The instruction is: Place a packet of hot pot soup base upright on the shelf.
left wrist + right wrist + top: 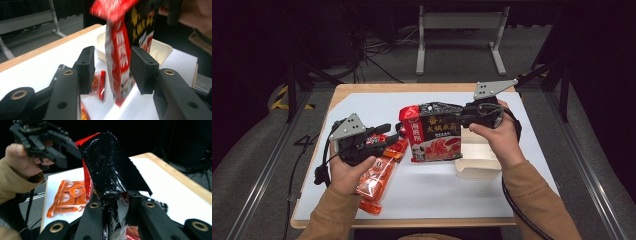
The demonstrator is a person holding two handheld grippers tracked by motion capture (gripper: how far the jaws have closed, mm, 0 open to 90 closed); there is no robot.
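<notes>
One large red-and-black foil pouch with yellow lettering (pixel 435 131), one orange clear-plastic snack packet (pixel 377 176) and one shallow cream paper tray (pixel 479 155) are counted on the white-covered wooden table (pixel 437 192). The pouch is held upright just left of the tray, its black top edge pinched between the closed jaws of the right gripper (pixel 115 202). The left gripper (pixel 111 71) is seen with its jaws spread wide, the pouch's red side standing between the pads (pixel 143 67) with a gap on each side. The orange packet lies flat, further left of the tray, under the left hand (pixel 347 172).
</notes>
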